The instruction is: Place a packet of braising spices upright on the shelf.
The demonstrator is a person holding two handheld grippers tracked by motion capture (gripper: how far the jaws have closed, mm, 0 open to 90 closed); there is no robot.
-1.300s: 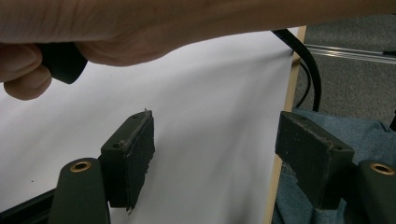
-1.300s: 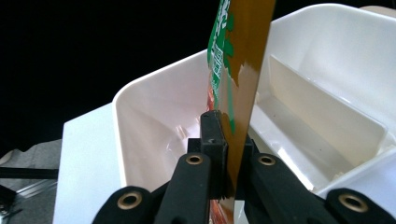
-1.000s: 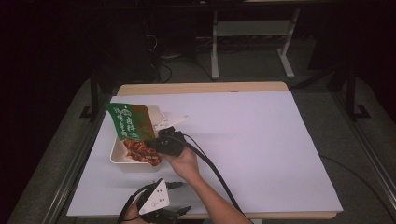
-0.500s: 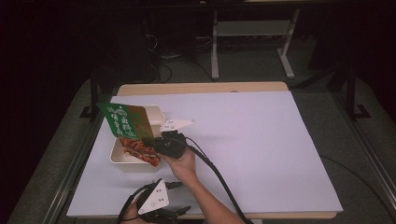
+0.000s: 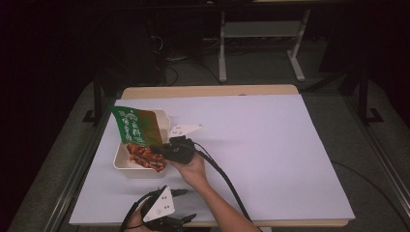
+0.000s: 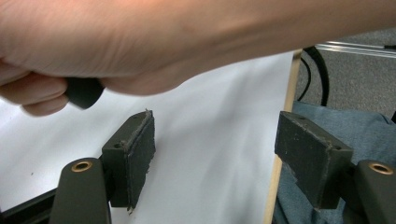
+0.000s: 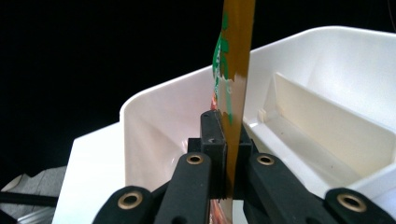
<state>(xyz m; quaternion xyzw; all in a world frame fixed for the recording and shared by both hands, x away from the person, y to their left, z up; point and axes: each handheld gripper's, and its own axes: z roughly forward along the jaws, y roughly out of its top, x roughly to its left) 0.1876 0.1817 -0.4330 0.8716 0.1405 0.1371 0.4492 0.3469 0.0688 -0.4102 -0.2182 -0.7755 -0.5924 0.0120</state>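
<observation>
One snack packet (image 5: 138,134) is clamped in the closed right claw (image 5: 162,151), half lowered into the white box (image 5: 121,162); left claw (image 5: 181,205) is kept open, empty.

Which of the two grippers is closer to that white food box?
The right. The right gripper is at the white food box, clamped on the green snack packet over it. The left gripper waits open near the table's front edge, apart from the box.

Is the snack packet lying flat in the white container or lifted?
Lifted. The right hand-held gripper is shut on the snack packet, which stands on edge and tilted over the white container, its upper end clear of the rim.
</observation>
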